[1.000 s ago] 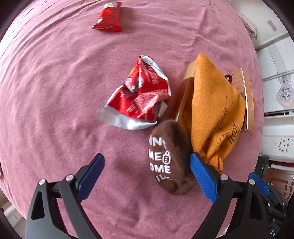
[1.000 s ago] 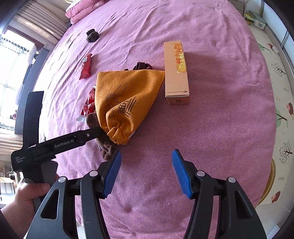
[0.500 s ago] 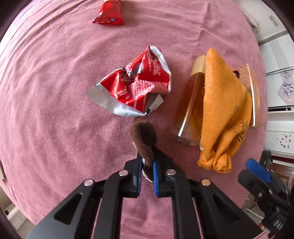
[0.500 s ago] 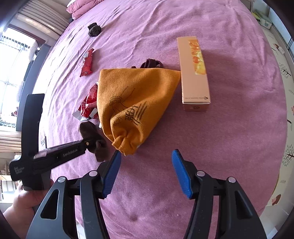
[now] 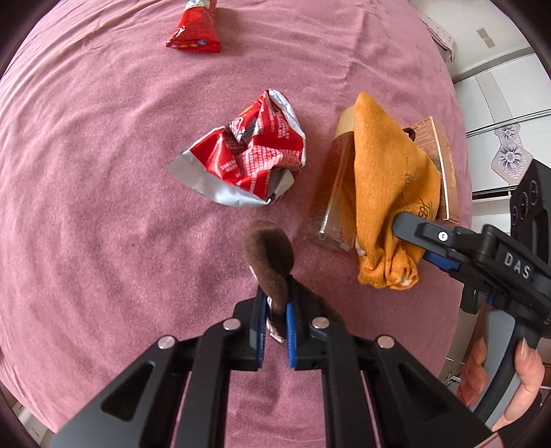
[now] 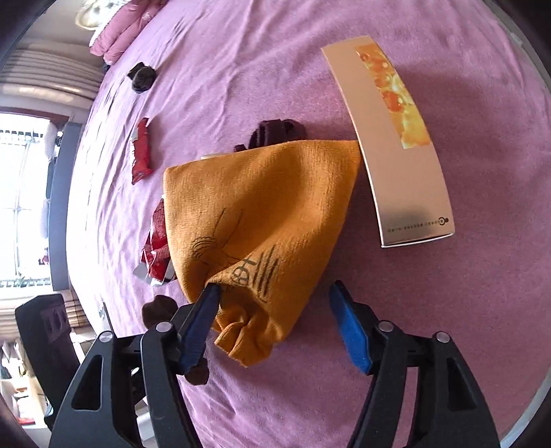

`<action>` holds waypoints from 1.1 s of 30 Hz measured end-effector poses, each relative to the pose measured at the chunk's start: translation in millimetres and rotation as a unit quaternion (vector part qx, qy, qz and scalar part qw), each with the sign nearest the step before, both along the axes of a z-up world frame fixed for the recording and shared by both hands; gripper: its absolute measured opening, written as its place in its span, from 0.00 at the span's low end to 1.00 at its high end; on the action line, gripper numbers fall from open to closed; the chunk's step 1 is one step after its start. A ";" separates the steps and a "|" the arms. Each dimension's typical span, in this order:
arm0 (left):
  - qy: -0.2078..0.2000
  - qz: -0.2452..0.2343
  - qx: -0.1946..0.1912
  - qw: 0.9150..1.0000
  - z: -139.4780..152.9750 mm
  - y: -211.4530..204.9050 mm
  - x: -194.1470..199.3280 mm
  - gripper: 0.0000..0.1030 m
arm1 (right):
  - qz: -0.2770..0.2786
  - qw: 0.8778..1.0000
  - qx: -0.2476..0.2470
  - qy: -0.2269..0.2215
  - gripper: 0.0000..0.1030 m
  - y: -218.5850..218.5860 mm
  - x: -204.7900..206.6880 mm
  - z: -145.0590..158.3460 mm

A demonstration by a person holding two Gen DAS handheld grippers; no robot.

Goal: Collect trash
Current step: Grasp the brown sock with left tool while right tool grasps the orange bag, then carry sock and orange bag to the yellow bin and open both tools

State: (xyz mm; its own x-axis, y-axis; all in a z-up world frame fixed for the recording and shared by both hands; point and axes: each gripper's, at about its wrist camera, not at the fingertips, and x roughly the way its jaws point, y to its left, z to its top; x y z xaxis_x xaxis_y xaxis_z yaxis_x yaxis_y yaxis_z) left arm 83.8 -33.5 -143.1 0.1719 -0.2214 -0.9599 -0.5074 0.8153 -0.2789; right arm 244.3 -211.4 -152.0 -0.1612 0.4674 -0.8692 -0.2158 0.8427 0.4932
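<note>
left gripper (image 5: 275, 320) clamps brown sock (image 5: 272, 258); right gripper (image 6: 275, 324) opening around orange pouch (image 6: 261, 213); only left view shows bottle (image 5: 339, 193).

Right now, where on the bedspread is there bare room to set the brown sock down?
Bare bedspread spreads wide left of the crumpled red wrapper, below the small red packet. Another bare stretch lies below the long box, right of the orange pouch. It is crowded where wrapper, glass bottle, pouch and box sit together.

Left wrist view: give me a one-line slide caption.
Left gripper shut on a brown sock above the pink bedspread, crumpled red snack wrapper ahead, right gripper opening at the orange pouch.
</note>
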 end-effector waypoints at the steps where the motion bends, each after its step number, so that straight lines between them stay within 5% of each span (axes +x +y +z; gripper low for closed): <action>1: -0.001 -0.001 -0.002 1.000 0.9 1.0 1.4 0.09 | -0.006 1.000 0.004 0.005 0.63 0.7 0.8 -1.3; 6: -0.003 -0.006 -0.001 1.000 1.6 3.5 18.6 0.09 | 0.009 1.000 0.021 -0.012 0.31 8.3 -2.7 8.5; 9: -0.007 -0.009 -0.002 1.000 5.1 2.2 28.4 0.09 | 0.008 1.000 0.023 -0.019 0.25 5.1 -6.8 18.3; 21: -0.036 -0.062 -0.005 0.997 45.7 -33.8 24.4 0.09 | -0.024 0.998 0.037 -0.037 0.23 -75.6 -39.2 69.1; 33: -0.053 -0.155 -0.001 0.986 67.8 -148.1 41.5 0.09 | -0.095 0.993 0.022 -0.072 0.23 -187.2 -68.4 92.4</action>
State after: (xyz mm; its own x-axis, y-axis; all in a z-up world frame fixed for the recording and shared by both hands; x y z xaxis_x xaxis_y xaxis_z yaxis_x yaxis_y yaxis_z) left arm 125.3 -181.7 -75.3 0.1947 -0.2811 -0.9397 -0.2017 0.9261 -0.3189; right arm 175.9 -398.6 -59.6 0.0589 0.5149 -0.8552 -0.1258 0.8537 0.5053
